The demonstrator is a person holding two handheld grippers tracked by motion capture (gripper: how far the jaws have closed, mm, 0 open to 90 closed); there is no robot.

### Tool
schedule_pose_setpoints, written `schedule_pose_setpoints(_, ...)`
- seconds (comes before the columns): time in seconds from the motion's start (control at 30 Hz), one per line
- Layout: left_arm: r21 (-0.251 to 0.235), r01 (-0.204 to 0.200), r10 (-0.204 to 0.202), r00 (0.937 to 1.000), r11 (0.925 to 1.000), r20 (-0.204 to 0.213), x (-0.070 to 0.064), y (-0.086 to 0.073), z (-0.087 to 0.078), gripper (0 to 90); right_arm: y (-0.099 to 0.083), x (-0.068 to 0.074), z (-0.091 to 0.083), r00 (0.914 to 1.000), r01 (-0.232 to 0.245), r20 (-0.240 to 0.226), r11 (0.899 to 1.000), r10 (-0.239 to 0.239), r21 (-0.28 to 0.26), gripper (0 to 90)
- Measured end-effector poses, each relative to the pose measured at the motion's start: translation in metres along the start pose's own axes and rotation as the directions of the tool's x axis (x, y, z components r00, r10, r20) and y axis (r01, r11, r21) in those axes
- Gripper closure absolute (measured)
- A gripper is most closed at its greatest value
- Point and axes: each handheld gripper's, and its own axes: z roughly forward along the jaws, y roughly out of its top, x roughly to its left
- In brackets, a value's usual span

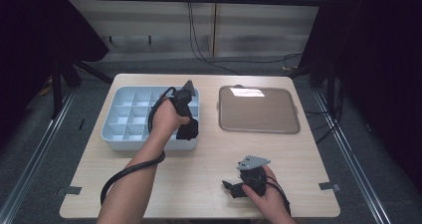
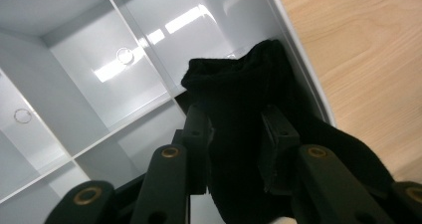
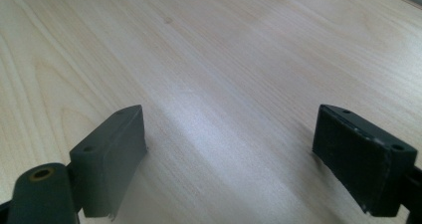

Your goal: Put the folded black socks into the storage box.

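Observation:
A black cloth (image 2: 244,94), maybe a sock, hangs pinched between the jaws of my left gripper (image 2: 234,134). It dangles over the near right corner of a pale grey divided tray (image 1: 130,115), partly draped on the tray's right rim (image 2: 303,69). From above, the left gripper (image 1: 186,118) sits over that corner with the cloth (image 1: 188,129) below the hand. My right gripper (image 1: 230,188) rests low near the table's front edge, jaws wide apart over bare wood (image 3: 224,109), holding nothing.
A brown flat tray (image 1: 259,109) with a grey rim lies at the table's back right. The divided tray's compartments (image 2: 99,74) look bare. Cables trail from both grippers. Light wooden tabletop (image 1: 209,159) stretches between the hands.

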Motion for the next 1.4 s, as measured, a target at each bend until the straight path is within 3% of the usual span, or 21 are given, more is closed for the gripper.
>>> schedule_pose_setpoints(0.43,-0.003,-0.03,0.03,0.9989,0.9995,-0.035,-0.006,0.0,0.007,67.8,0.0,0.0,0.0,1.0,0.001,0.0,1.0,-0.001,0.0,13.0)
schedule_pose_setpoints(1.3,0.002,-0.047,0.047,0.9961,0.9989,-0.075,-0.014,-0.001,0.018,66.6,0.0,0.0,0.0,1.0,0.001,0.001,1.0,-0.001,0.001,13.0)
schedule_pose_setpoints(1.37,-0.002,-0.034,0.034,0.9969,0.9994,-0.071,-0.015,-0.002,0.018,66.6,0.0,0.0,0.0,1.0,0.001,0.001,1.0,-0.001,0.002,13.0)
schedule_pose_setpoints(1.4,0.0,-0.048,0.048,0.9961,0.9988,-0.074,-0.014,-0.002,0.018,66.4,0.0,0.0,0.0,1.0,0.001,0.001,1.0,-0.001,0.002,13.0)
